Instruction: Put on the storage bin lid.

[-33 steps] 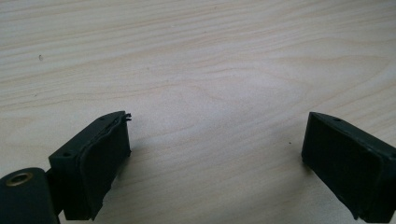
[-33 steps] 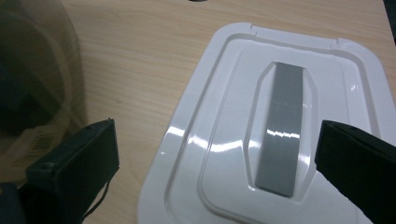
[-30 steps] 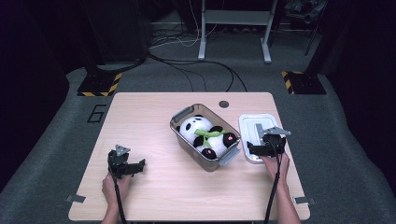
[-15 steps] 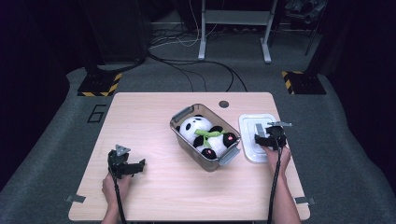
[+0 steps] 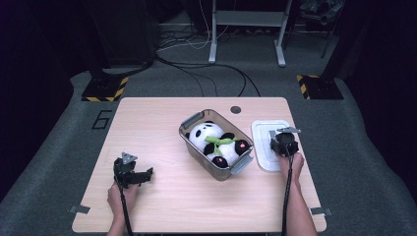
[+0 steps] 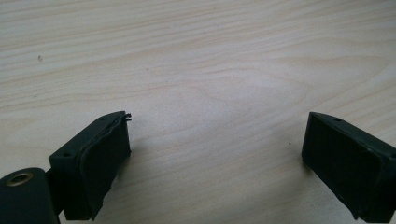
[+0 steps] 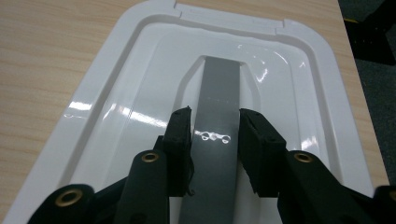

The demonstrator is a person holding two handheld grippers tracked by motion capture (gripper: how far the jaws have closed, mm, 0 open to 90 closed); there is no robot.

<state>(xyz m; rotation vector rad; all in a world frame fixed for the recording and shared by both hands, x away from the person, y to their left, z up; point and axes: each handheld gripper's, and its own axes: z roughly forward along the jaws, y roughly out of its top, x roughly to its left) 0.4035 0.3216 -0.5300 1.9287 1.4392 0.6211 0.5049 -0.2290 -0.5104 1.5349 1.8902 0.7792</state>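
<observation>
Table (image 5: 162, 123) with bin (image 5: 189, 124) at centre, panda (image 5: 202, 132) inside. Lid (image 5: 261, 129) flat on table just right of bin, handle (image 7: 218, 93) along its middle. Right gripper (image 5: 283, 144) on lid, jaws closed either side of handle. Left gripper (image 5: 147, 173) near front left, well apart from bin.

glossy white plastic lid (image 7: 140, 93) with a smooth grey handle (image 7: 215, 126); matt pale wood-grain table (image 6: 196, 60) (faint speckling); soft plush panda (image 5: 216, 142).
</observation>
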